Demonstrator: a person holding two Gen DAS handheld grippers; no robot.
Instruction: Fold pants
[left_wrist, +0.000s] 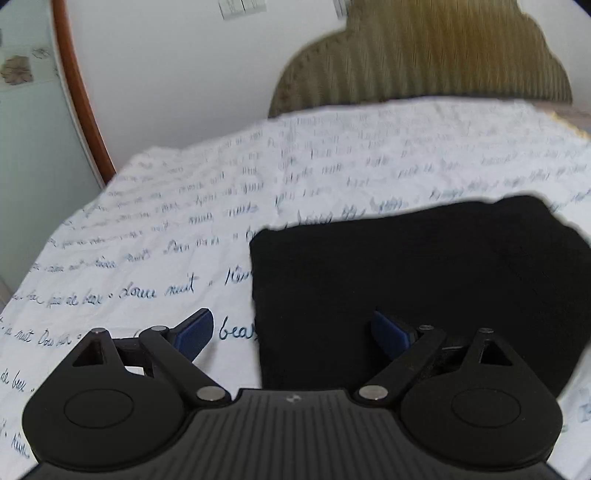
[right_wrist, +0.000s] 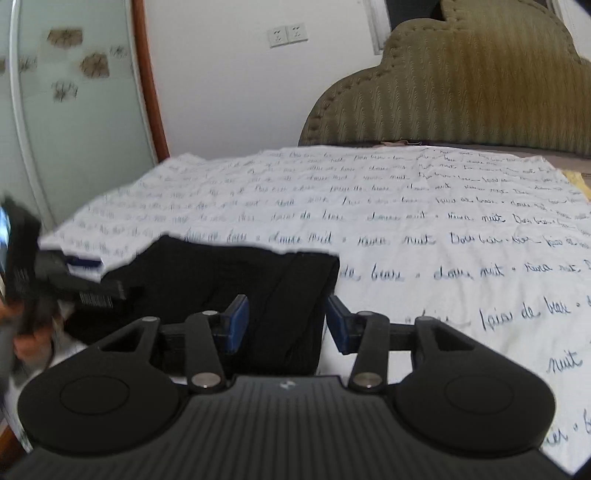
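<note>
The black pants (left_wrist: 424, 280) lie folded into a compact rectangle on the white bedsheet with blue script (left_wrist: 184, 229). My left gripper (left_wrist: 291, 334) is open and empty, just above the folded pants' near left corner. In the right wrist view the pants (right_wrist: 236, 277) lie at centre left. My right gripper (right_wrist: 286, 323) is open and empty, with the pants' right edge between its blue pads (right_wrist: 238, 321). The left gripper (right_wrist: 66, 280) shows blurred at the far left of the right wrist view.
An olive padded headboard (right_wrist: 461, 92) stands at the far end of the bed. A white wall with sockets (right_wrist: 288, 35) and a wood-framed frosted glass door (right_wrist: 74, 110) are to the left. The sheet (right_wrist: 443, 240) stretches right of the pants.
</note>
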